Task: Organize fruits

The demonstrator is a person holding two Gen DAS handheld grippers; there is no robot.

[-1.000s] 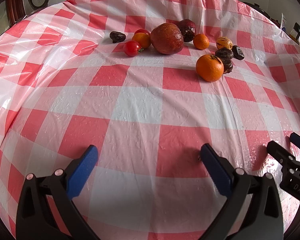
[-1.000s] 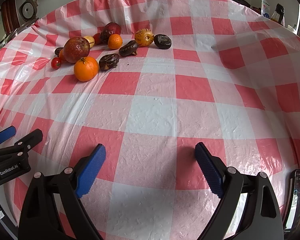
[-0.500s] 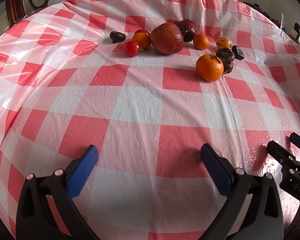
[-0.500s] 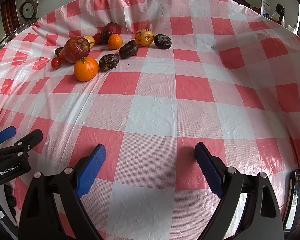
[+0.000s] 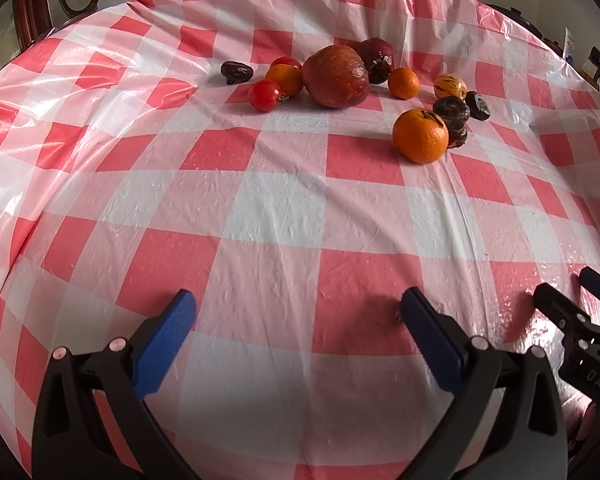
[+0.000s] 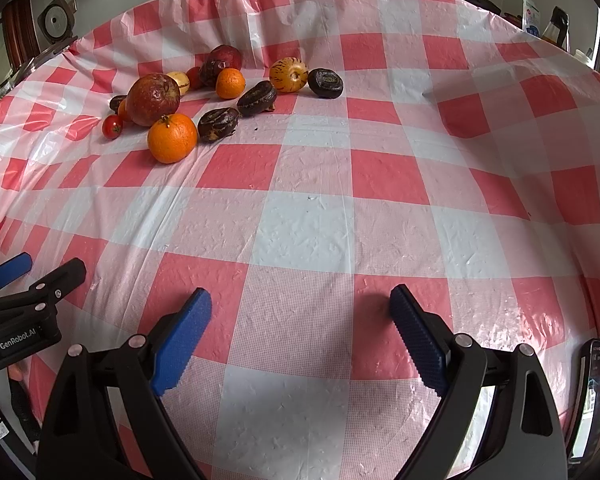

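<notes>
Nearest the cameras, the left gripper and the right gripper hung spread wide and empty over the checked surface, exactly where they were half a second earlier. The fruits lay well ahead of both, all unmoved since then (the dark fruit had shifted only in the half second before that).

From the right gripper, the large orange sat far ahead to the left, touching a dark fruit, with the big reddish fruit just behind. This view alone showed a phone at the near right edge and a pale yellow fruit behind the reddish one.

From the left gripper, the cherry tomato showed clearly, ahead and slightly left.
</notes>
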